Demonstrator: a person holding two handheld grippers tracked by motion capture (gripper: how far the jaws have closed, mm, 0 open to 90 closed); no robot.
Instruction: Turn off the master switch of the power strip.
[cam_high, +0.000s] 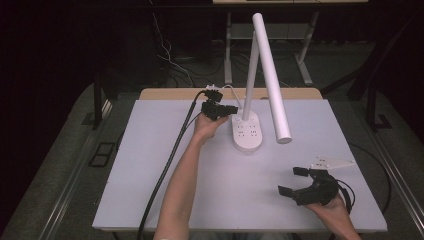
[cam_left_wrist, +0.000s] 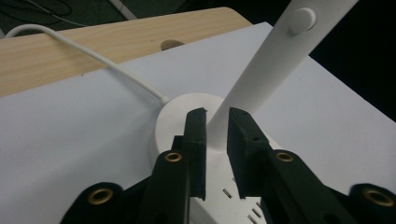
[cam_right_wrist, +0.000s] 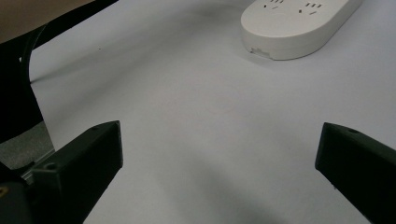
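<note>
The white desk lamp with an oval socket base (cam_high: 248, 131) stands at the far middle of the pale desk (cam_high: 150, 165); the left gripper (cam_high: 226, 110) sits at its upright stem, and the right gripper (cam_high: 292, 181) hovers near right, fingers spread.

In the left gripper view, the fingers (cam_left_wrist: 195, 140) flank the stem (cam_left_wrist: 266, 65), narrowly apart; contact is unclear. A white cord (cam_left_wrist: 88, 53) leaves the base.

In the right gripper view, wide-apart fingers (cam_right_wrist: 88, 154) face the base (cam_right_wrist: 299, 25).

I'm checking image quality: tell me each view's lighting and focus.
High view: white table bright, surroundings nearly black. Left gripper view: lamp arm crisp, near parts of the left claw soft. Right gripper view: even light, soft shadows, right claw blurred at the edges.
</note>
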